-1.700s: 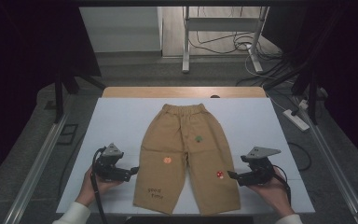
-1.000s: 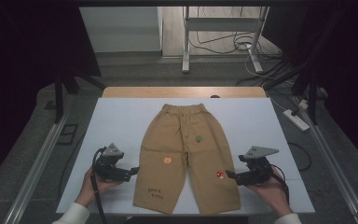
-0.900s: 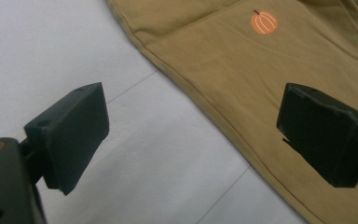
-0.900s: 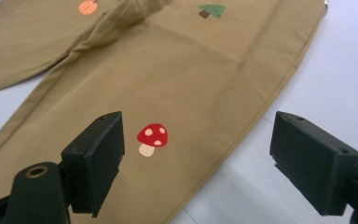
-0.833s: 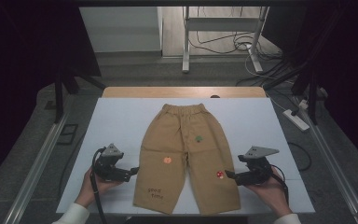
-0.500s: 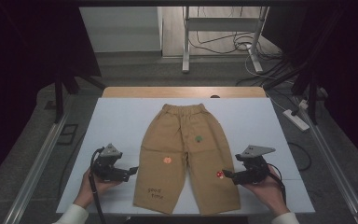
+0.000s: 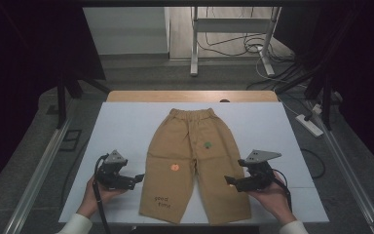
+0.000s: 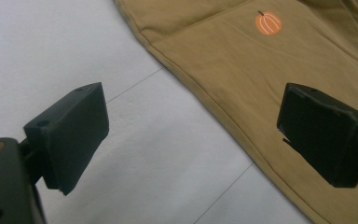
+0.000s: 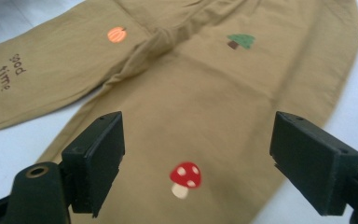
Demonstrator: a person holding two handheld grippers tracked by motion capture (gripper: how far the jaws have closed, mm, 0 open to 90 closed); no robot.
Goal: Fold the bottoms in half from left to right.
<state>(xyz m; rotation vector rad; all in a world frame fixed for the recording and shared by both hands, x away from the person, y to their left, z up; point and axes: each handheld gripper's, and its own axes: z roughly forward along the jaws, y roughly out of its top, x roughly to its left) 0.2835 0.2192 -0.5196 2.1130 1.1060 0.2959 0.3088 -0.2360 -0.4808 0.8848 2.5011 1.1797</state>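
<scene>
- I am working in what looks like a lab or recording room set up for filming, not a home.
- My table (image 7: 126, 131) is a white sheet over a wooden top, lit brightly at the centre of the frame.
- Dark curtains (image 7: 29, 48) hang at the upper left and upper right.
- Metal rails (image 7: 39, 170) run along both sides.
- Loose cables (image 7: 233, 46) and a power strip (image 7: 310, 125) lie on the grey floor, upper right.
</scene>
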